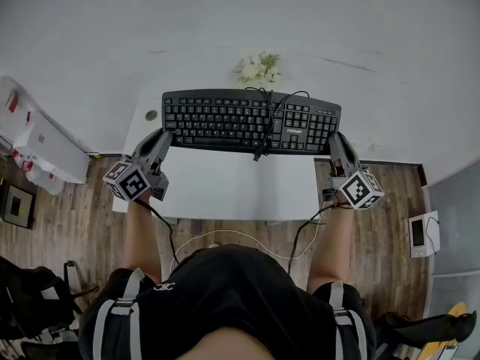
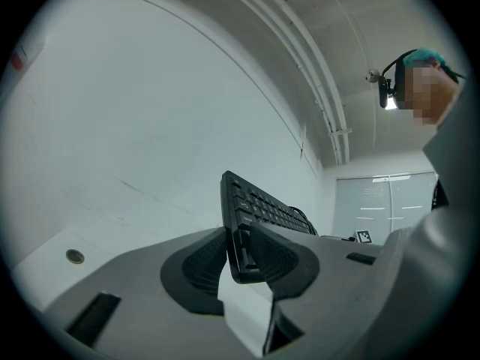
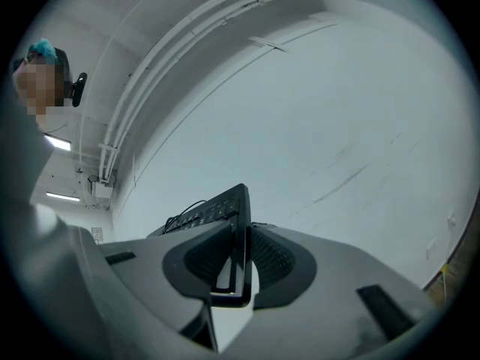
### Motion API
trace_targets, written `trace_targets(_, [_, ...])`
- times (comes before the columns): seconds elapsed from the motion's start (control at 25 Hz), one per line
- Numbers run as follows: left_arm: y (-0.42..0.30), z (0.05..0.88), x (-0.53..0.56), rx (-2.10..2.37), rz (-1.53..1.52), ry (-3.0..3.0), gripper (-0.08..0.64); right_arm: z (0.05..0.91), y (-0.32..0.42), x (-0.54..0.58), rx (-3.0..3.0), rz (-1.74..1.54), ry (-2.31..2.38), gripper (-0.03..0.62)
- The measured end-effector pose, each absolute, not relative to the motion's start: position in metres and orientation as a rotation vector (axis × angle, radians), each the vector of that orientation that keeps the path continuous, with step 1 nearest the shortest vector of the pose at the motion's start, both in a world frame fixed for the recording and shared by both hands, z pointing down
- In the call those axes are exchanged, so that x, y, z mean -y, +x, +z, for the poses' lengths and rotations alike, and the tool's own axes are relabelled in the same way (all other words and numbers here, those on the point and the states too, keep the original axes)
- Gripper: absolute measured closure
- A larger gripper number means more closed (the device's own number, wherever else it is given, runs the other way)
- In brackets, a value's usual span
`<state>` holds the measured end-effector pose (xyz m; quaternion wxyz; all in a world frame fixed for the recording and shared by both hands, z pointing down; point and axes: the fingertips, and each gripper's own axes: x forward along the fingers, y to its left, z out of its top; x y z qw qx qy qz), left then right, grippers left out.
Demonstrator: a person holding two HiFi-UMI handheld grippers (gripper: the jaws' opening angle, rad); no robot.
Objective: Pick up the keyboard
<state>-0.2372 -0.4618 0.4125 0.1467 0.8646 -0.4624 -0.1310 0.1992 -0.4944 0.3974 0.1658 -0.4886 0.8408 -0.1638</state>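
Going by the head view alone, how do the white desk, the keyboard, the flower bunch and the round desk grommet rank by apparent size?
Largest to smallest:
1. desk
2. keyboard
3. flower bunch
4. grommet
The gaps are wide, so no two are in doubt.

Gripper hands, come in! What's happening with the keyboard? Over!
Left gripper shut on the keyboard, left end. Right gripper shut on the right end. Cable draped over the keys, nothing blocking.

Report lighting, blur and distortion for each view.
Head view: flat even light, sharp keyboard, edges bowed by the wide lens. Left gripper view: black round vignette, fisheye curve, left tongs fill the bottom. Right gripper view: the same vignette, pale washed-out wall.
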Motion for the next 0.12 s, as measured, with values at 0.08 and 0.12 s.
trace_targets(0.08, [-0.2372,0.4145,0.4633,1.332,-0.374,2.485,0.456,0.4014,0.1992,0.496,-2.392,-0.48,-1.391,0.505])
trace_targets(0.12, [-0.2377,0.4142,0.4629,1.333,-0.372,2.484,0.456,0.4018,0.1987,0.4956,-2.391,-0.487,-1.391,0.505])
